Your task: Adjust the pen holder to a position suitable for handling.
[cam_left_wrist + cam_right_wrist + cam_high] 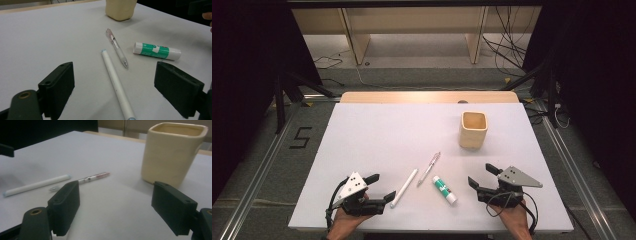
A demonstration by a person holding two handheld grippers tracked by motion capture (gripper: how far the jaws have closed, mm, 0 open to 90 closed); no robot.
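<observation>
Two hands rest at the near edge of the white surface (377, 130), and each hand holds a tool. The left tool (381, 189) sits at about 7 o'clock on the surface. Its jaws stand wide apart and hold nothing. The right tool (482, 176) sits at about 5 o'clock. Its jaws are wide apart too, and they are empty.

Three small things lie between the two tools. A long white pen (404, 187) lies nearest the left tool, just beside its jaws but not touching them. It is tilted, with its far end pointing toward 1 o'clock. In the left gripper view the white pen (115, 82) runs up the middle, between the two jaws.

A clear pen (428, 169) with a pink end lies next to it, tilted the same way. The two pens are close but apart.

A glue stick (444, 189) with a green and white label lies to the right of the pens, nearer the right tool. Its far end points toward 11 o'clock.

A tan square cup (473, 129) stands upright farther back, at about 1 o'clock, well apart from the pens. In the right gripper view the cup (172, 152) stands past the right jaw.
</observation>
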